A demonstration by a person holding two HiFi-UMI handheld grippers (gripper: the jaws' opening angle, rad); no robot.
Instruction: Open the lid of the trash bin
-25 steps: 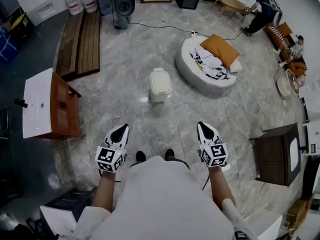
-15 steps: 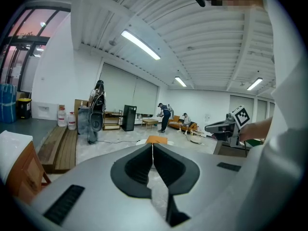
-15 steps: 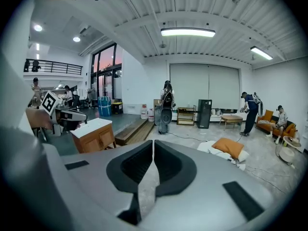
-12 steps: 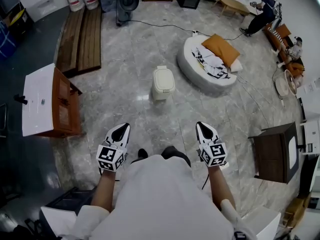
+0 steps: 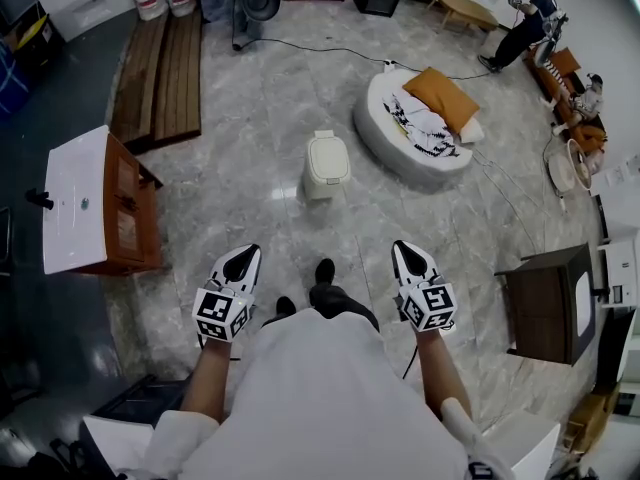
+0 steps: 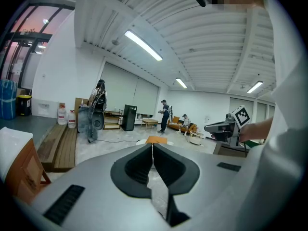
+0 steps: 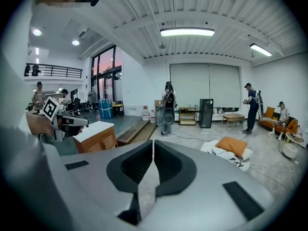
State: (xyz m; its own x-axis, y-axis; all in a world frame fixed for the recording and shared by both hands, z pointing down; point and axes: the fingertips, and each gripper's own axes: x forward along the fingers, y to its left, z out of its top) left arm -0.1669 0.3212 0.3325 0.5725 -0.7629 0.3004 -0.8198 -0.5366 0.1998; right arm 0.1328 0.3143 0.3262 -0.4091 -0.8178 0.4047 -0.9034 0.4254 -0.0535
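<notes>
The white trash bin (image 5: 326, 164) stands on the marble floor ahead of me in the head view, lid down. My left gripper (image 5: 243, 256) and right gripper (image 5: 405, 250) are held at waist height, well short of the bin, one on each side of my body. Both point forward with nothing in them. In the left gripper view the jaws of the left gripper (image 6: 152, 145) meet at the tips. The right gripper (image 7: 153, 143) shows the same in its own view. The bin does not show in either gripper view.
A round white cushion bed (image 5: 392, 146) with an orange pillow (image 5: 441, 98) lies right of the bin. A wooden cabinet with a white top (image 5: 78, 202) stands at left, a dark cabinet (image 5: 549, 305) at right. Wooden planks (image 5: 160, 73) and a floor cable (image 5: 330, 52) lie farther back. People (image 5: 530, 18) are at far right.
The person has stepped forward: one shoe now reaches out ahead of the body towards the bin. Both grippers keep their pose and stay shut.
</notes>
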